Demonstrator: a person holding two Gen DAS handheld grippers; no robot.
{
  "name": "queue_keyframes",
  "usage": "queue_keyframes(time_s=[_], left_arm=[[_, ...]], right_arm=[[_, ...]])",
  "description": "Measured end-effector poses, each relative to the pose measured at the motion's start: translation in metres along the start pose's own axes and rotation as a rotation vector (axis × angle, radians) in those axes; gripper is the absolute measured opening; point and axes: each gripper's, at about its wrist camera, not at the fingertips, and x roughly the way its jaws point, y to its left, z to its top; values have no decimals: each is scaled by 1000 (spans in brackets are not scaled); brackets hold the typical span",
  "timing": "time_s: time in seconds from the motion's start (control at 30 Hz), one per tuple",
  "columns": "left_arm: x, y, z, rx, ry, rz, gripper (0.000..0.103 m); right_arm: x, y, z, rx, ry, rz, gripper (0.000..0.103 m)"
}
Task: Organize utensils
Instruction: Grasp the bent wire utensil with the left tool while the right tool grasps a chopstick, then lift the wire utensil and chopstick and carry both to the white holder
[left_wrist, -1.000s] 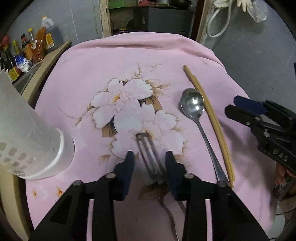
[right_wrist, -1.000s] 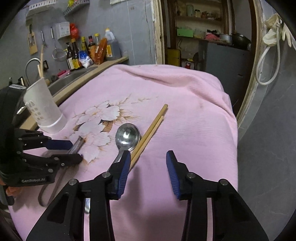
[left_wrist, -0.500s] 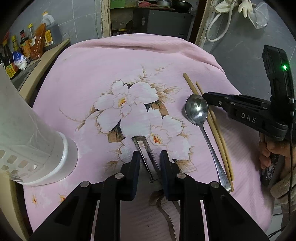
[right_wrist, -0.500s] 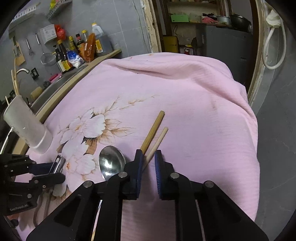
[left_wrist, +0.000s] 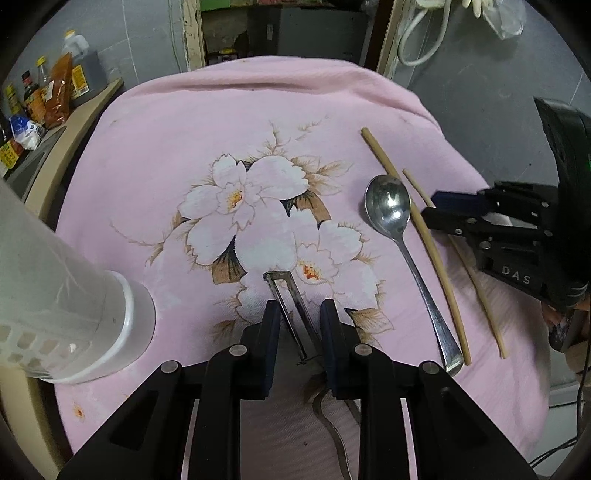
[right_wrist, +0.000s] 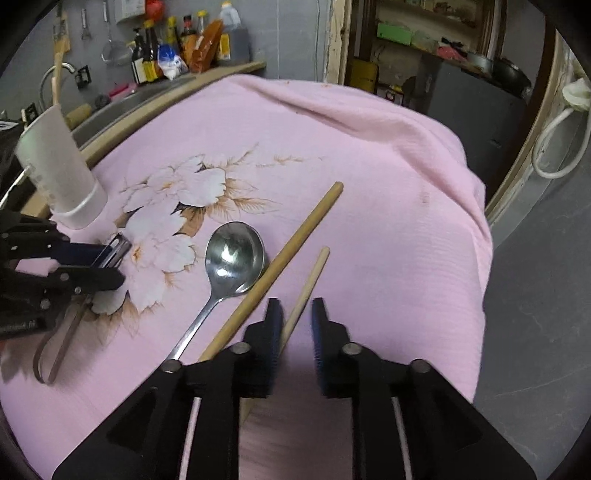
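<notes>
A metal peeler lies on the pink flowered cloth. My left gripper straddles its blade with the jaws apart, a gap on each side. A steel spoon and two wooden chopsticks lie to the right. The thick chopstick sits beside the spoon. The thin chopstick runs between the fingers of my right gripper, which is partly open around it with a gap on the right side. A white perforated utensil holder stands at the left; it also shows in the right wrist view.
Sauce bottles stand on a counter with a sink behind the table. The cloth drops off at the right edge toward a grey floor. A dark cabinet stands beyond the far edge.
Both grippers closed in from wide open a second ago, then opened slightly. The thin chopstick has slid apart from the thick one. The right gripper moved down over it.
</notes>
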Motion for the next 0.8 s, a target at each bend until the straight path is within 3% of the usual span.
queue_keyframes(time_s=[0.13,0.27,0.37,0.57,0.7,0.8], left_arm=[[0,-2,1,-3,4,3,17],[-7,-2,-8,-21,-49,-18,12],[-19,-12,-18,30,-118,21,9],[-56,-34,-38,86,-346,53,9],[-89,-42,-45,64,-552,89,9],[-111,-48,-48,54,-685,130,9]], right_arm=[[6,0,5,3,17,6,24],[-7,1,-3,26,-11,1,3],[-23,-4,-14,61,-76,2,3],[-80,2,-48,147,-347,-5,3],[-127,27,-66,118,-624,-116,3],[-152,55,-73,54,-806,-271,3]])
